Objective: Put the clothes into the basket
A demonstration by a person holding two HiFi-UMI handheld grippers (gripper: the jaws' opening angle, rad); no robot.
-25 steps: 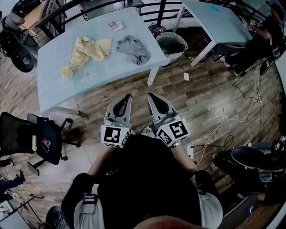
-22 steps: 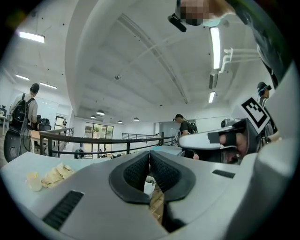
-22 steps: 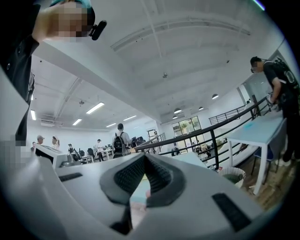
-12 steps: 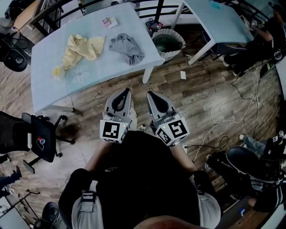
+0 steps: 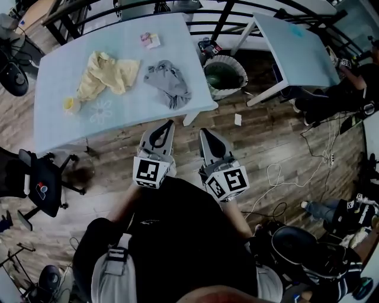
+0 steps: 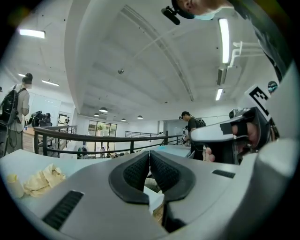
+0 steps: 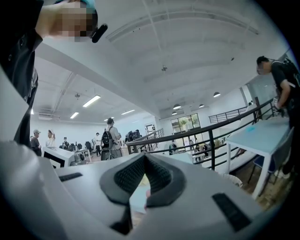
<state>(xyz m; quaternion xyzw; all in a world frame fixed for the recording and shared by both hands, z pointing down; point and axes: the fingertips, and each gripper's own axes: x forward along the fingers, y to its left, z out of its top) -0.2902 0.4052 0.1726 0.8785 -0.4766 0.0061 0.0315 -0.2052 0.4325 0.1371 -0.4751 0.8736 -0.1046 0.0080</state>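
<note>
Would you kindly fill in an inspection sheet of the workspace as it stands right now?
Surface: pale blue table, top mostly bare.
Job's things: yellow garment and grey garment lie apart on the table; white basket stands on the floor by the table's right corner.
Clutter: small packet near the table's far edge; paper scrap on the floor.
Grippers: left hand-held gripper and right hand-held gripper both shut, empty, short of the table.
Cables: loose cable on the wooden floor, right side.
Surroundings: office chair at left; second table; railing behind.
</note>
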